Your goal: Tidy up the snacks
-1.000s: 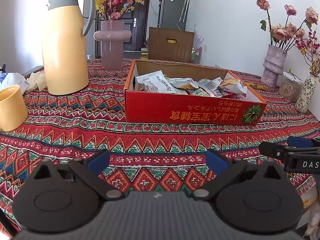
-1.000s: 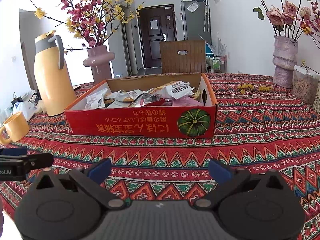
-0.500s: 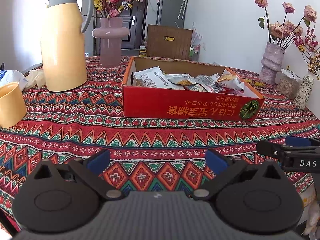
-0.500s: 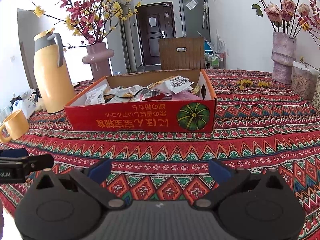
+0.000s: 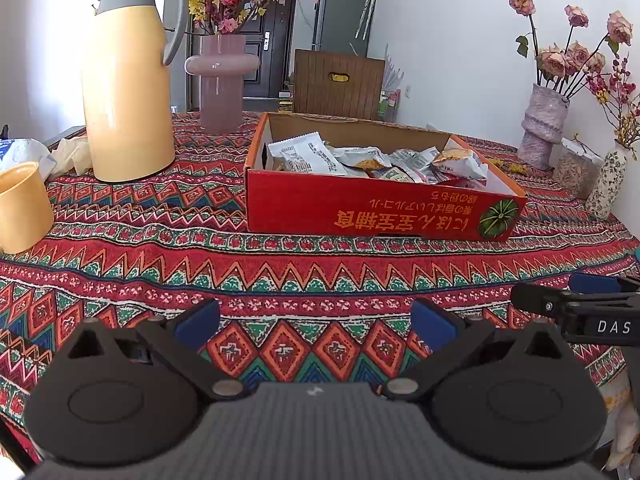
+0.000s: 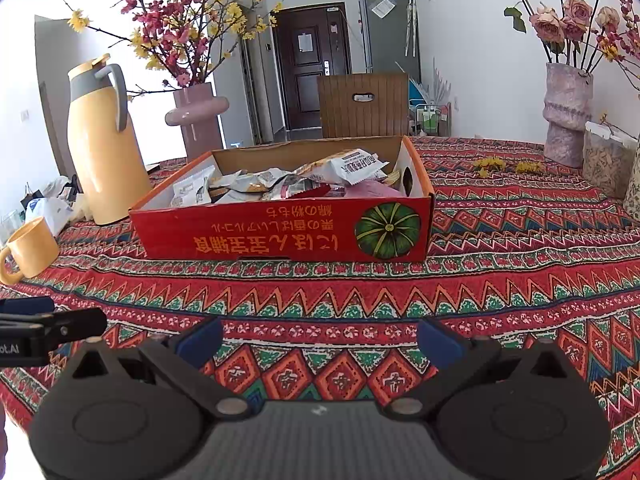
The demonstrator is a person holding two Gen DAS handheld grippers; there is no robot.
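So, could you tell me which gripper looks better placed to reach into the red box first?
Probably the right gripper: the red box sits almost straight ahead of its open fingers. From the left gripper, also open, the box lies off to the right. Neither holds anything.

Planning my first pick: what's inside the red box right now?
The red box holds a loose heap of snack packets, mostly white and silvery, one white packet lying on top. Whatever is under the heap, and the box floor, is covered.
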